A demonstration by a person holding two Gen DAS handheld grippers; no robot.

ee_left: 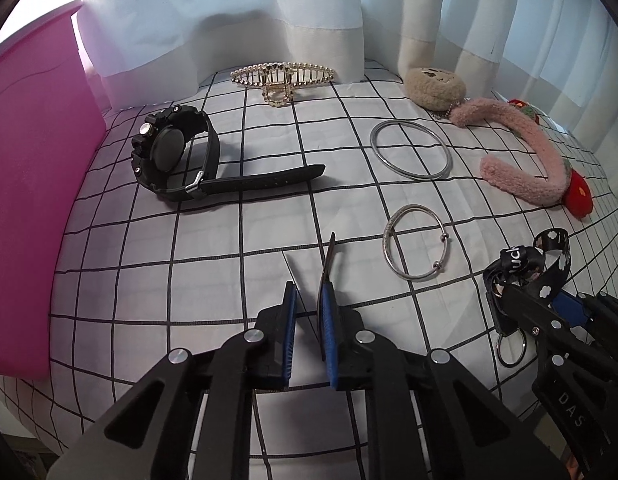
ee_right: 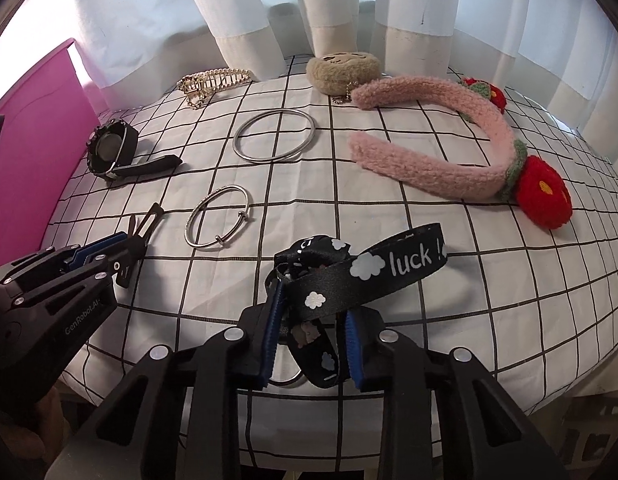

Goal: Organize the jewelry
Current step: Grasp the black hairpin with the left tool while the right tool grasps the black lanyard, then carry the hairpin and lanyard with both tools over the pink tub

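Note:
My left gripper (ee_left: pixel 309 316) holds a thin dark hair clip (ee_left: pixel 329 264) against its right finger, jaws narrowly apart, low over the checked cloth; it also shows in the right wrist view (ee_right: pixel 127 250). My right gripper (ee_right: pixel 311 320) straddles a black "luck" lanyard (ee_right: pixel 365 272) with a metal ring (ee_right: pixel 287 380), jaws apart around it; it also shows in the left wrist view (ee_left: pixel 549 320). On the cloth lie a black watch (ee_left: pixel 173 156), a gold pearl claw clip (ee_left: pixel 283 76), a large silver bangle (ee_left: pixel 411 148) and a small silver bracelet (ee_left: pixel 417 248).
A pink box (ee_left: pixel 33 184) stands at the left edge. A pink fuzzy headband (ee_right: pixel 449 144) with red flowers and a beige plush pouch (ee_right: pixel 343 70) lie at the back right. White curtains (ee_right: pixel 269 8) hang behind the table (ee_right: pixel 469 300).

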